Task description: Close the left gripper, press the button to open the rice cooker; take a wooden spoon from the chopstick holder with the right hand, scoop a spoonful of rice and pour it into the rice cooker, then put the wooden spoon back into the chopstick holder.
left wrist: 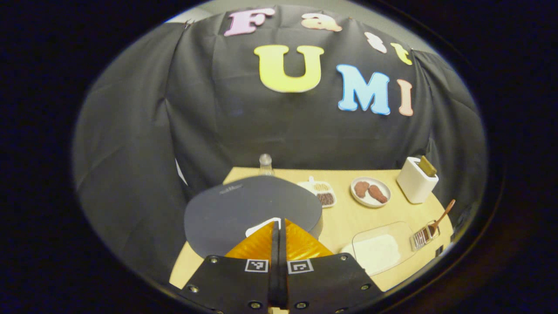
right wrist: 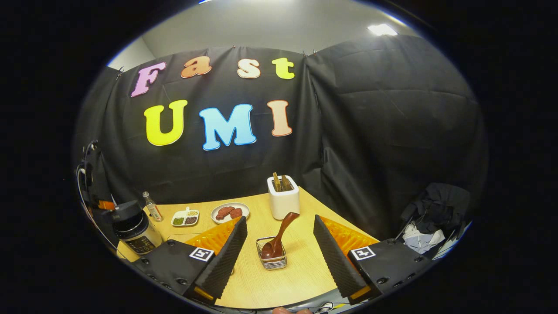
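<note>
In the left gripper view, the left gripper [left wrist: 279,235] has its two fingers pressed together with nothing between them; its tips sit right over the white button [left wrist: 261,226] at the front edge of the rice cooker [left wrist: 248,209], whose dark lid is down; whether the tips touch the button cannot be told. Off to the right on the wooden table [left wrist: 348,218] lie a clear container of rice [left wrist: 379,250] and, beyond it, a wire chopstick holder [left wrist: 425,235] with the wooden spoon [left wrist: 442,216] leaning out of it.

In the right gripper view, the right gripper [right wrist: 279,244] is spread wide and holds nothing; the chopstick holder [right wrist: 271,257] stands between its fingers, touching neither; the wooden spoon [right wrist: 279,237] rests bowl-down in the holder with its handle tilting up and away. The rice cooker [right wrist: 135,231] stands far to the left; a white toaster [right wrist: 283,200], a plate of food [right wrist: 229,212], a small divided dish [right wrist: 185,218] and a bottle [right wrist: 151,206] sit towards the back.
</note>
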Available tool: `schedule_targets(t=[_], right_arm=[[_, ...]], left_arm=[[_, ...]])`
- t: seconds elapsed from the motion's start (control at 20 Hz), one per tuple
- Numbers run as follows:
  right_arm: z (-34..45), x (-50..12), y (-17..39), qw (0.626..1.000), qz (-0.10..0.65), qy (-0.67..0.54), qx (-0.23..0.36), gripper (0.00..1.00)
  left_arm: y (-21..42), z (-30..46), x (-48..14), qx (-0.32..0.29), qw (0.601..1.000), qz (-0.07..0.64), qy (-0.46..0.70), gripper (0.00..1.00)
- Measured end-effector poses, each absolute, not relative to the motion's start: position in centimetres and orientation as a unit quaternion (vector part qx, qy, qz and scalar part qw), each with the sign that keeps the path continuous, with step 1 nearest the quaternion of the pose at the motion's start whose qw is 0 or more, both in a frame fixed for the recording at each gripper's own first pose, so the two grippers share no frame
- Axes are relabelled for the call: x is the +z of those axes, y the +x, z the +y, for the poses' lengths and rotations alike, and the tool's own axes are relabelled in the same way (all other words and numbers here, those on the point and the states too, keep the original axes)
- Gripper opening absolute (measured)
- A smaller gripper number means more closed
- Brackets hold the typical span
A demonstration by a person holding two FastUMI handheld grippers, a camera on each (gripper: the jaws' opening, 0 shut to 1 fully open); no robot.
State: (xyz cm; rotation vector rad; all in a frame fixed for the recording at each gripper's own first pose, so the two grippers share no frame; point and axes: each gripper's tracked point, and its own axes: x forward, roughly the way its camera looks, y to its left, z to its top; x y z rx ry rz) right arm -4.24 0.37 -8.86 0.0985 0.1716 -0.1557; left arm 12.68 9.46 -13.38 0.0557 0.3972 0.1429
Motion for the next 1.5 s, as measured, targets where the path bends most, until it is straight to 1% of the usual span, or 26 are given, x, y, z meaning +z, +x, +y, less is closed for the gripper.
schedule_targets(t=[0.05, 0.1, 0.15, 0.2, 0.3, 0.35, 0.4, 0.45, 0.5, 0.55, 0.65, 0.8, 0.85, 0.9, 1.05, 1.1, 1.35, 1.5], right_arm=[[0.5, -9.0, -4.3, 0.992, 0.087, 0.049, -0.076, 0.98], [0.6, -9.0, -4.3, 0.992, 0.087, 0.048, -0.075, 0.93], [0.7, -9.0, -4.2, 0.992, 0.087, 0.046, -0.073, 0.98], [0.8, -8.9, -4.1, 0.993, 0.087, 0.043, -0.073, 0.98], [0.8, -8.8, -3.7, 0.993, 0.086, 0.04, -0.072, 0.98], [0.9, -8.7, -3.4, 0.993, 0.087, 0.041, -0.071, 0.93], [1.1, -8.7, -3.3, 0.993, 0.089, 0.039, -0.07, 0.98], [1.1, -8.8, -3.0, 0.993, 0.09, 0.035, -0.068, 0.98], [1.1, -8.8, -2.7, 0.993, 0.091, 0.03, -0.069, 0.93], [1.0, -8.6, -2.4, 0.993, 0.092, 0.026, -0.069, 0.98], [1.1, -8.1, -1.8, 0.993, 0.094, 0.023, -0.069, 0.98], [0.7, -7.2, -0.7, 0.993, 0.09, 0.015, -0.073, 0.98], [0.6, -7.3, -0.4, 0.993, 0.093, 0.014, -0.072, 0.98], [0.4, -7.4, 0.0, 0.993, 0.097, 0.014, -0.07, 0.98], [-0.3, -7.7, 0.9, 0.991, 0.113, 0.012, -0.064, 0.98], [-0.6, -8.0, 1.5, 0.991, 0.116, 0.013, -0.061, 0.98], [-1.8, -9.5, 5.2, 0.988, 0.144, 0.042, -0.048, 0.98], [-2.5, -10.8, 7.6, 0.983, 0.167, 0.068, -0.041, 0.98]], left_arm=[[12.2, 9.4, -11.1, 0.075, 0.981, 0.174, 0.036, 0.02], [11.4, 9.0, -9.2, 0.075, 0.985, 0.15, 0.041, 0.02], [10.8, 8.6, -7.0, 0.073, 0.988, 0.127, 0.041, 0.0], [9.6, 8.1, -5.6, 0.075, 0.991, 0.106, 0.037, 0.01], [7.8, 7.7, -3.7, 0.074, 0.994, 0.073, 0.024, 0.01], [6.9, 7.3, -2.8, 0.072, 0.996, 0.056, 0.02, 0.01], [6.0, 7.0, -2.3, 0.072, 0.997, 0.037, 0.02, 0.01], [5.1, 6.8, -1.4, 0.069, 0.997, 0.017, 0.027, 0.0], [4.3, 6.4, -0.9, 0.061, 0.997, 0.001, 0.036, 0.0], [3.5, 6.0, -0.5, 0.056, 0.998, -0.01, 0.042, 0.0], [2.2, 4.9, -0.9, 0.045, 0.999, -0.008, 0.03, 0.0], [1.1, 5.2, -3.9, 0.065, 0.997, 0.03, 0.002, 0.02], [0.8, 4.7, -4.2, 0.062, 0.998, 0.031, -0.011, 0.14], [0.7, 4.3, -4.5, 0.059, 0.997, 0.033, -0.022, 0.24], [1.1, 3.5, -5.2, 0.057, 0.997, 0.037, -0.031, 0.79], [1.5, 3.2, -5.4, 0.06, 0.997, 0.039, -0.026, 0.85], [2.6, -0.1, -4.3, 0.058, 0.997, 0.04, -0.019, 0.87], [3.2, -1.5, -4.4, 0.068, 0.997, 0.041, -0.004, 0.87]])
